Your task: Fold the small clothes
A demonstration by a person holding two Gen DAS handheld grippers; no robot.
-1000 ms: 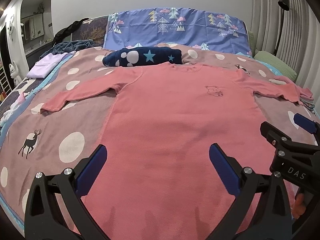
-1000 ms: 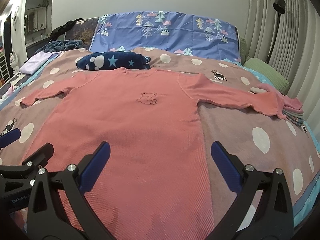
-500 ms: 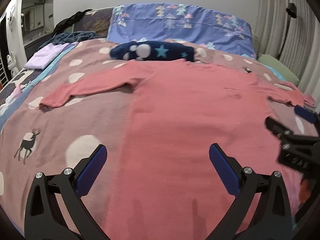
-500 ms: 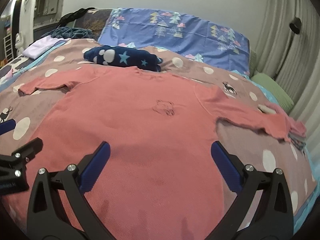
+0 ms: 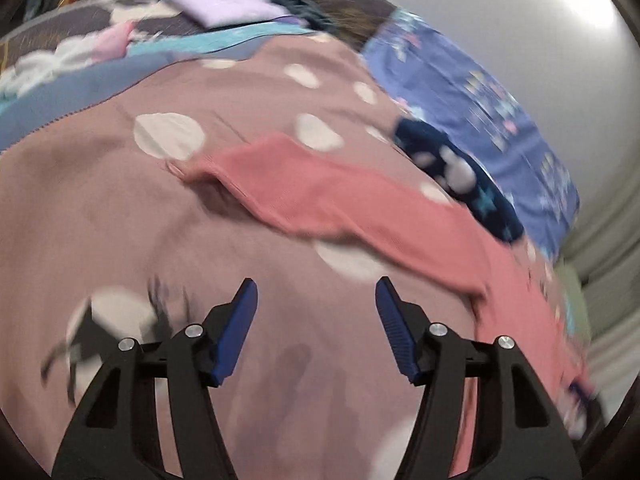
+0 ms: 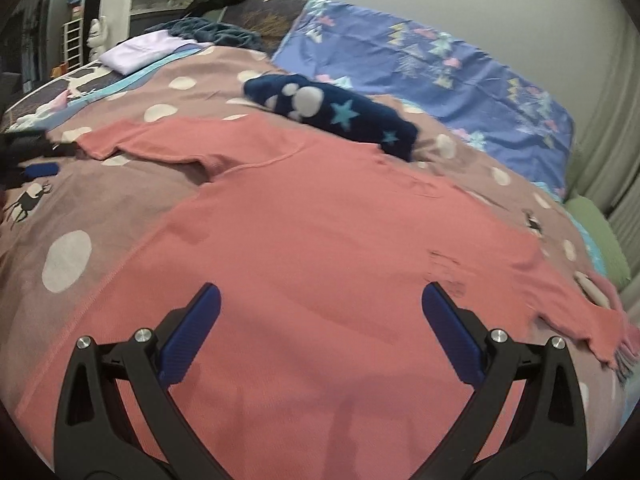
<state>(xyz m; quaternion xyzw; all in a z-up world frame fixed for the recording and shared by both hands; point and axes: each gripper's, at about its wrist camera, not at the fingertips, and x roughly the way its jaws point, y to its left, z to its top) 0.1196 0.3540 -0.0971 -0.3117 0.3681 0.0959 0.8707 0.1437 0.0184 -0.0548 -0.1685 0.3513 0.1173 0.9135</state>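
The pink top [image 6: 320,248] lies spread flat, front up, on the dotted bed cover [image 5: 120,208], its collar toward the folded navy star blanket [image 6: 332,114] at twelve o'clock in the right wrist view. A second ago both tongs hovered side by side over the hem; now the left tongs [image 5: 316,324] have swung out to the side and face the left sleeve [image 5: 320,196], which runs from ten o'clock to four o'clock across their view with its cuff near ten. Their jaws have just been closing from full width to a middling gap, with only bare cover between them and no cloth yet. The right tongs [image 6: 320,328] stand wide and empty over the lower body of the top, with the right sleeve [image 6: 580,304] trailing off at three o'clock. This reads as the opening of the fold: the left sleeve looks set to be picked up and laid across the chest.
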